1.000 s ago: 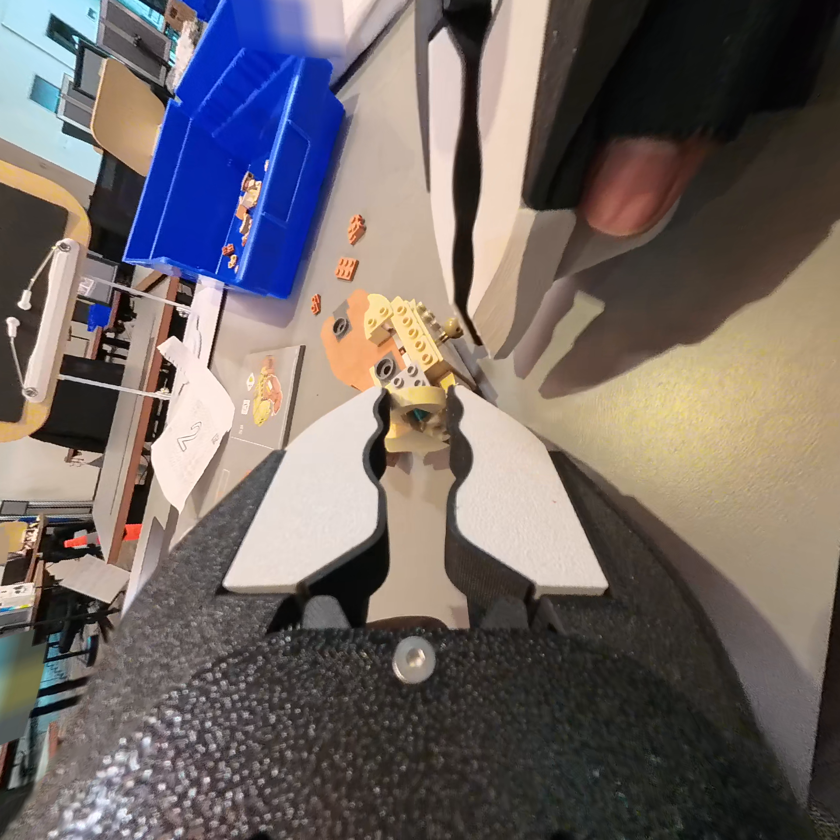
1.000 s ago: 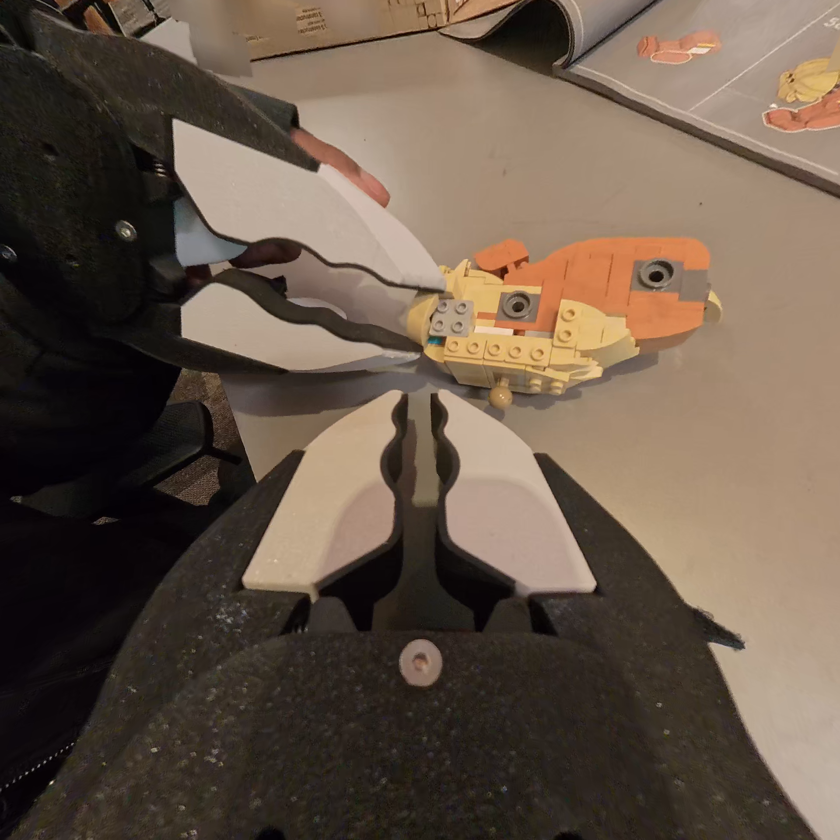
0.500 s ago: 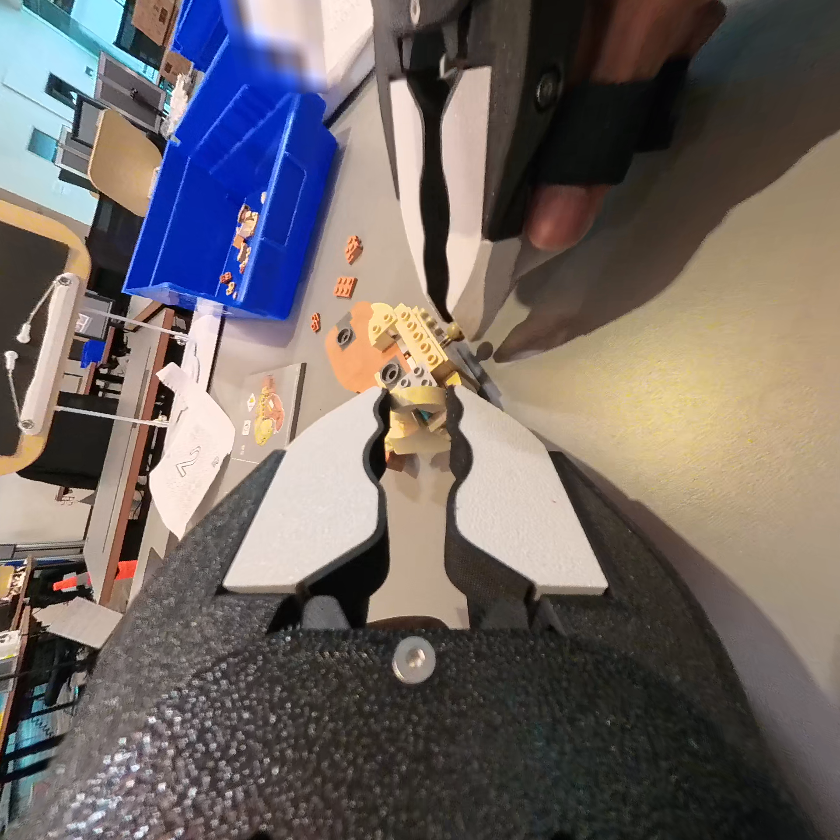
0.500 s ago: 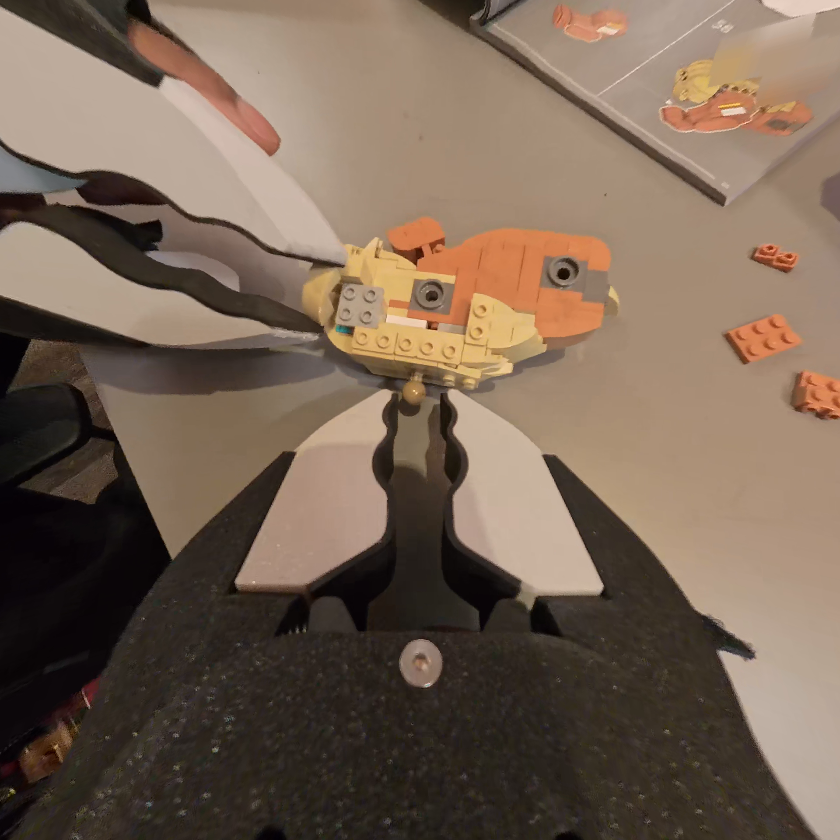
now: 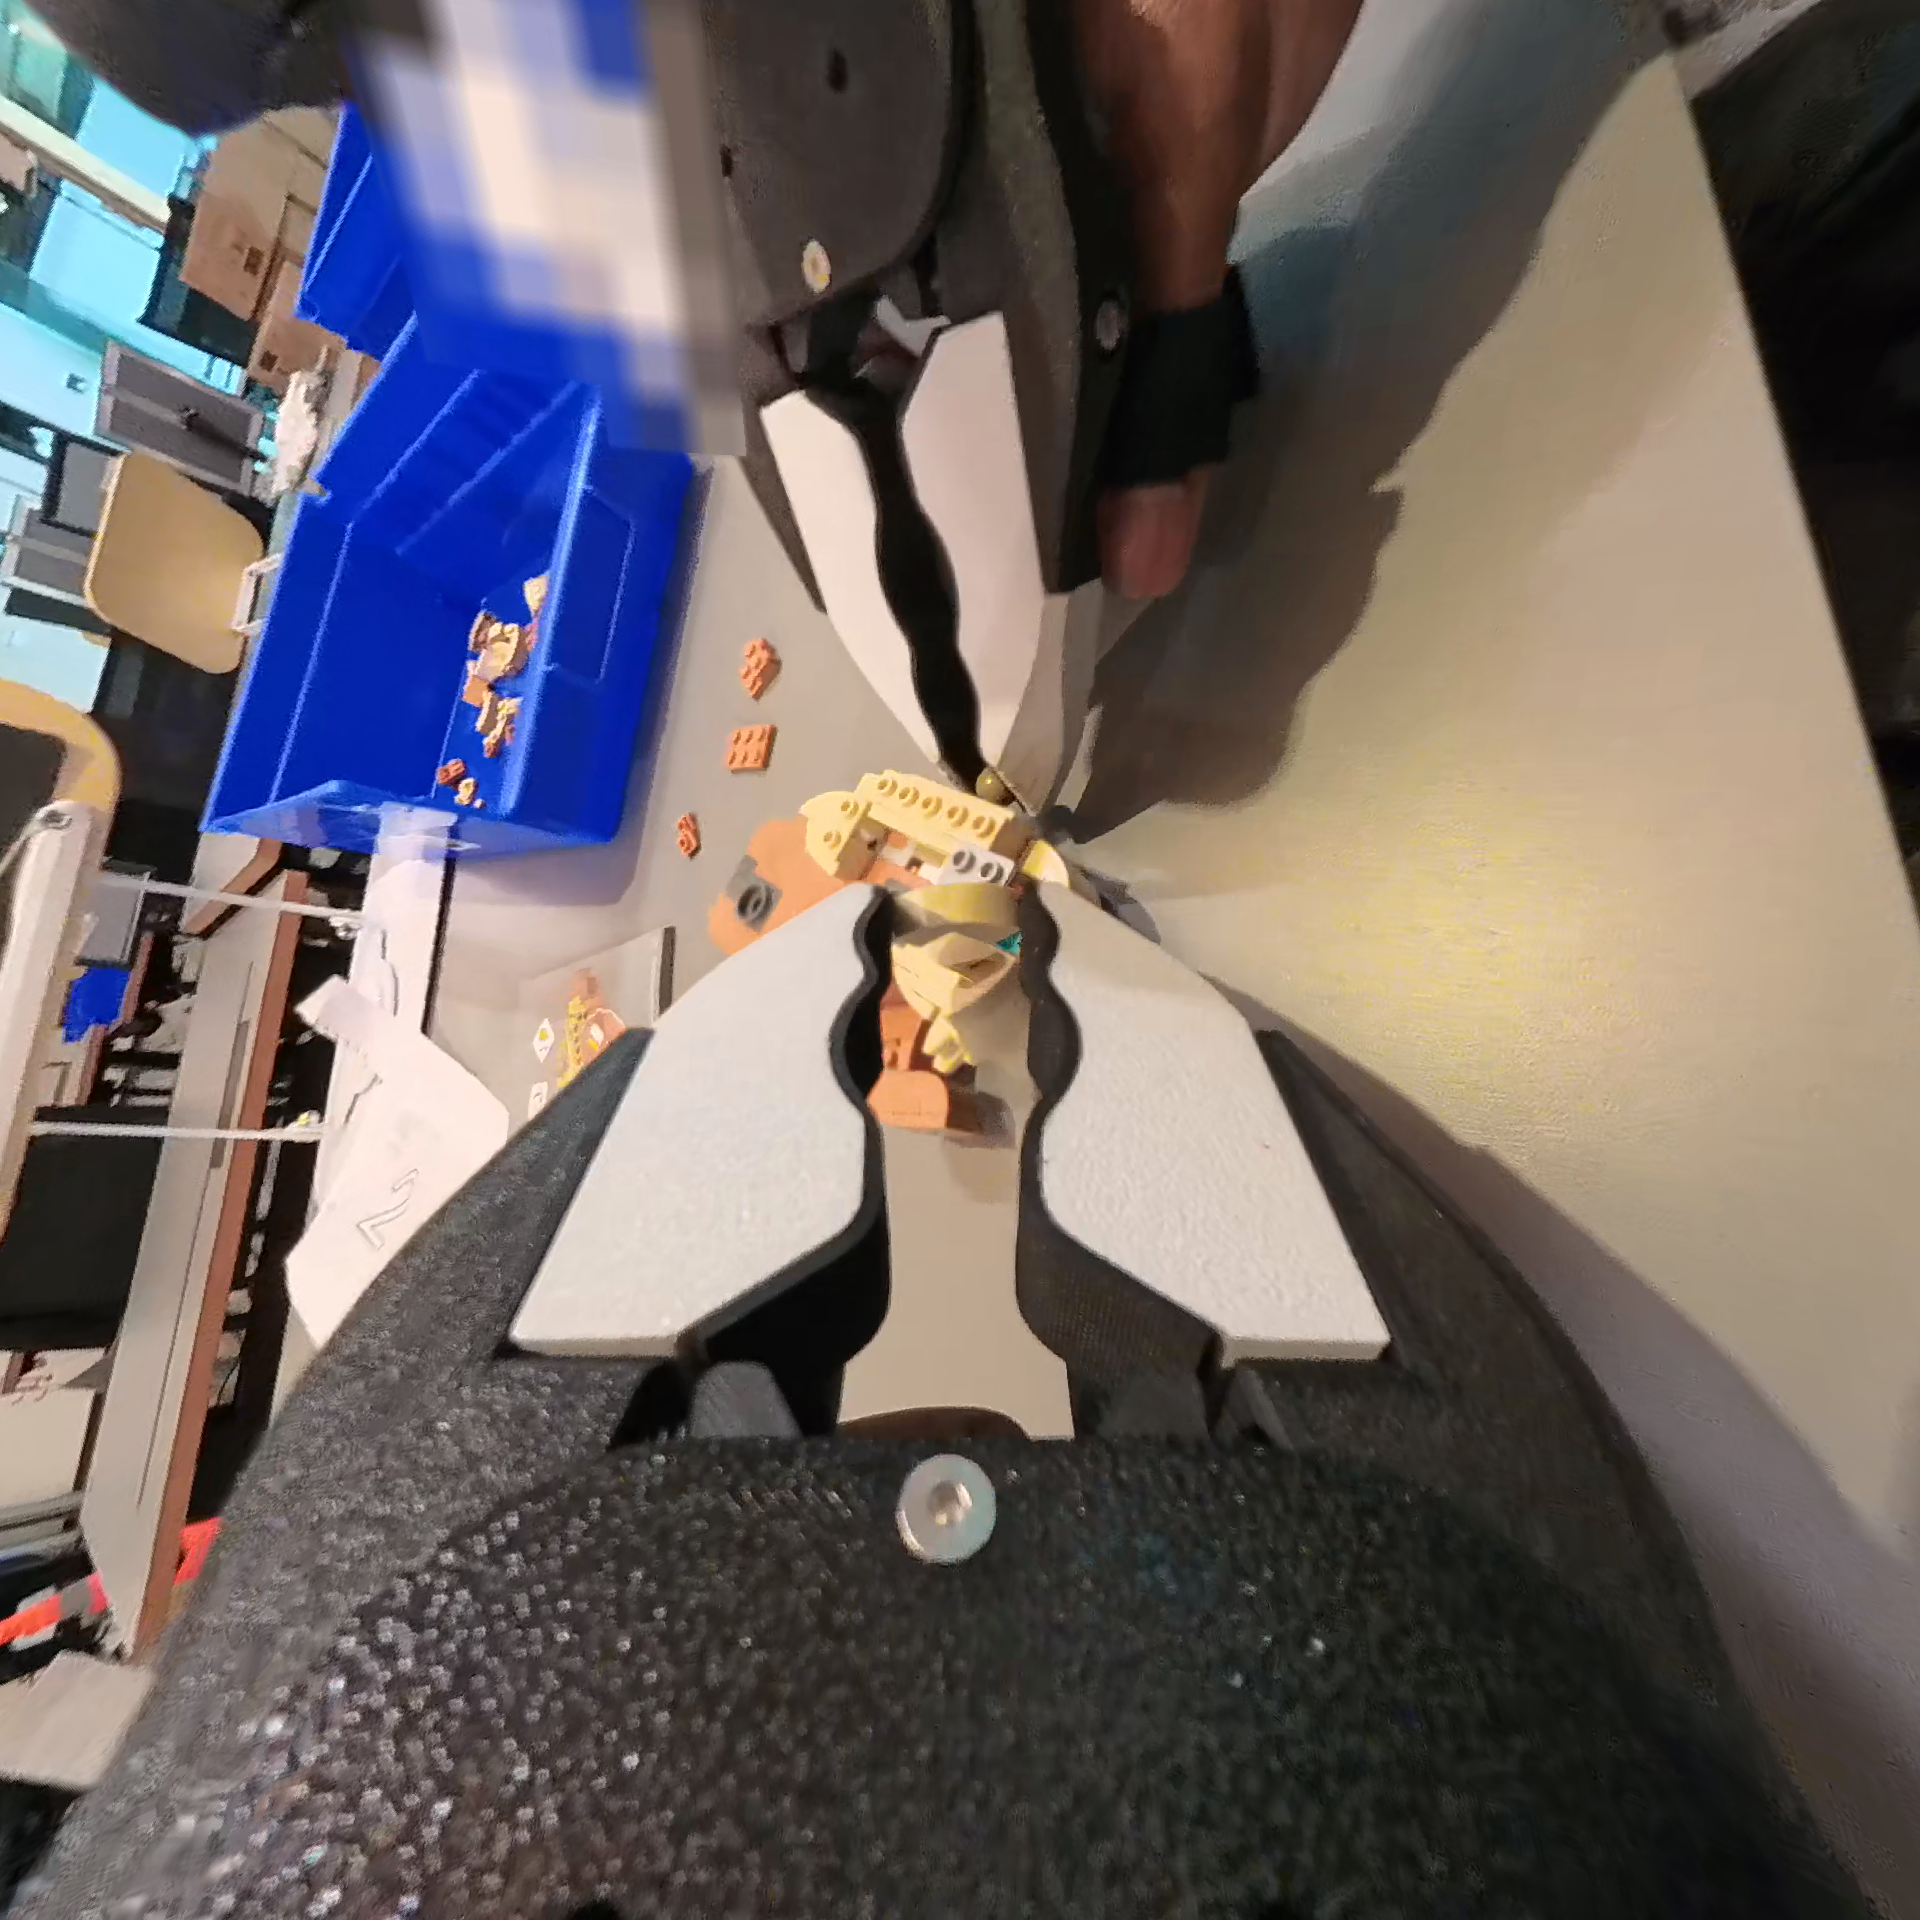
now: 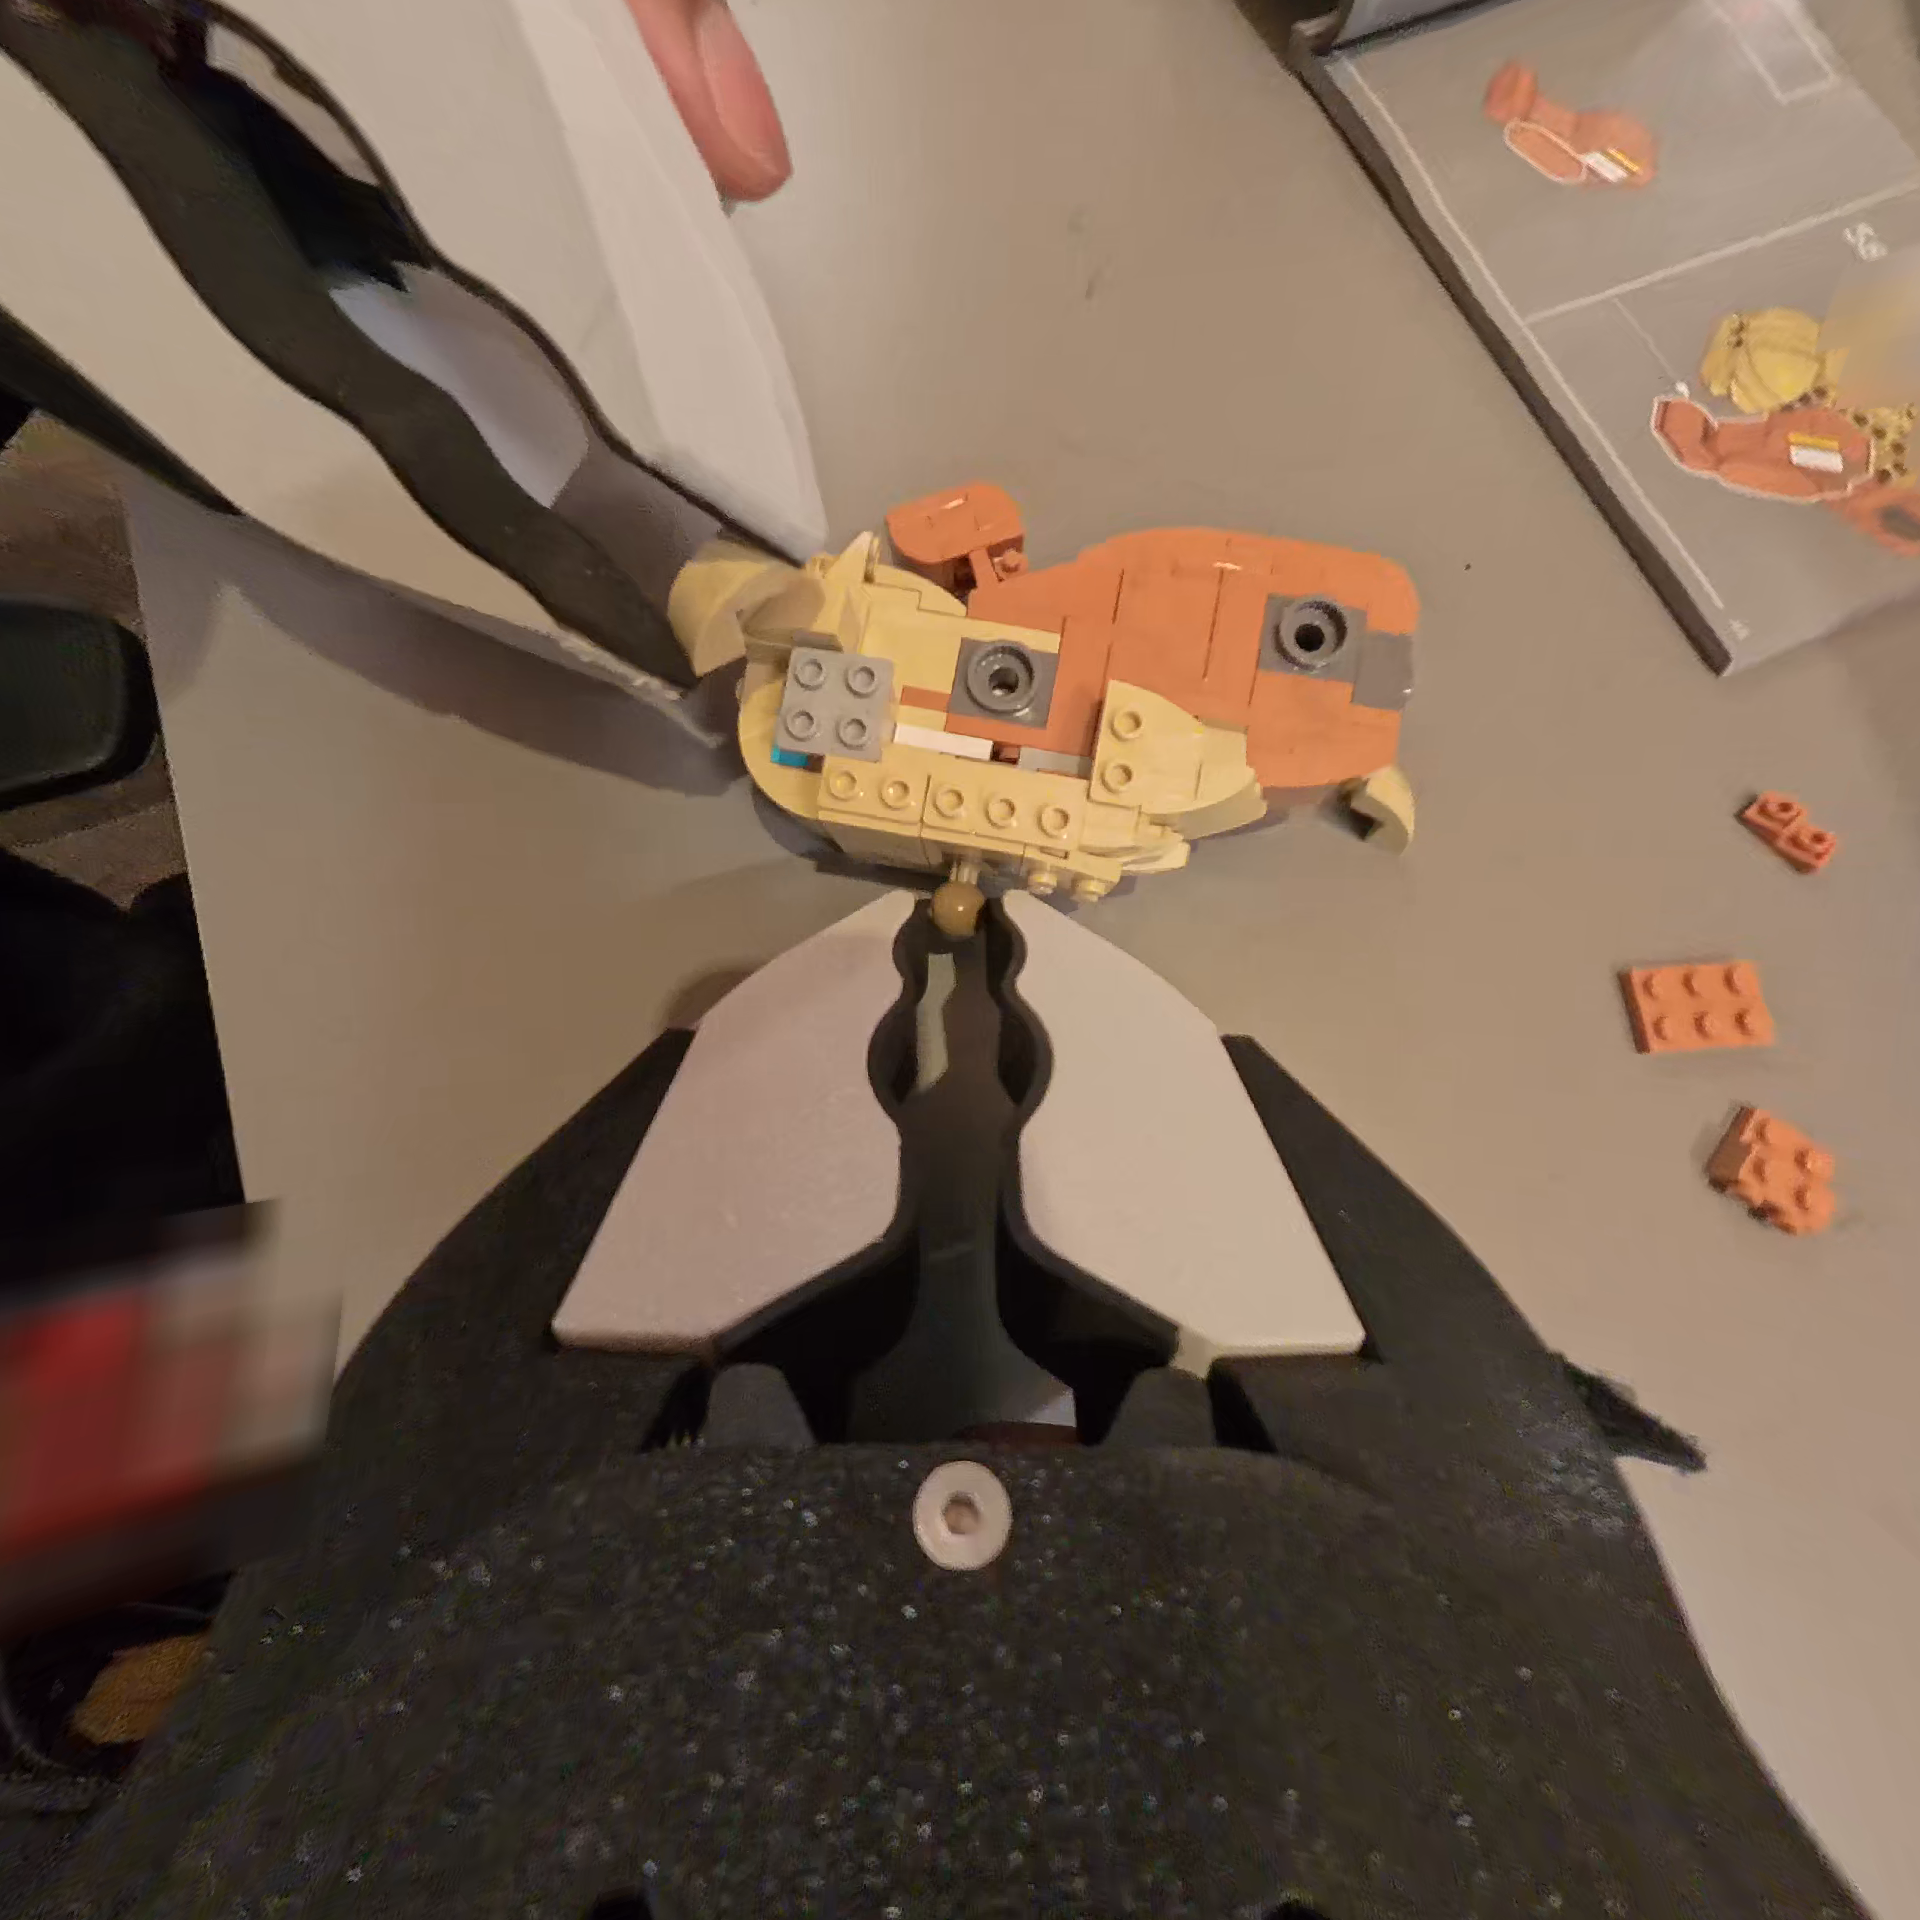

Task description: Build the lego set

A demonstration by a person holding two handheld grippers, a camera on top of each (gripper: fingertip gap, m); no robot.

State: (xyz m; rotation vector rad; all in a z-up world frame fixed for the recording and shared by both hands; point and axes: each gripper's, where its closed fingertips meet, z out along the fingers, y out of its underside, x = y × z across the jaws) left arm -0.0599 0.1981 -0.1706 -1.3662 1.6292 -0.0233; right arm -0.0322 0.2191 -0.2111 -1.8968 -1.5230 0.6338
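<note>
The lego model, a tan and orange body with grey stud pieces, lies on the grey table. My left gripper is shut on the model's tan end; in the right wrist view it comes in from the upper left. My right gripper has its tips closed around a small tan ball pin that sticks out of the model's near side. It also shows from above in the left wrist view, with a person's thumb beside it.
Loose orange pieces lie right of the model. An open instruction booklet lies at the far right. A blue bin holding several small pieces stands beyond, next to a white paper bag. The table edge runs along the left. One gripper's finger ends stand about 6 cm off the other's.
My right gripper has moved in to the model and closed its tips around the ball pin. My left gripper has kept its hold on the tan end.
</note>
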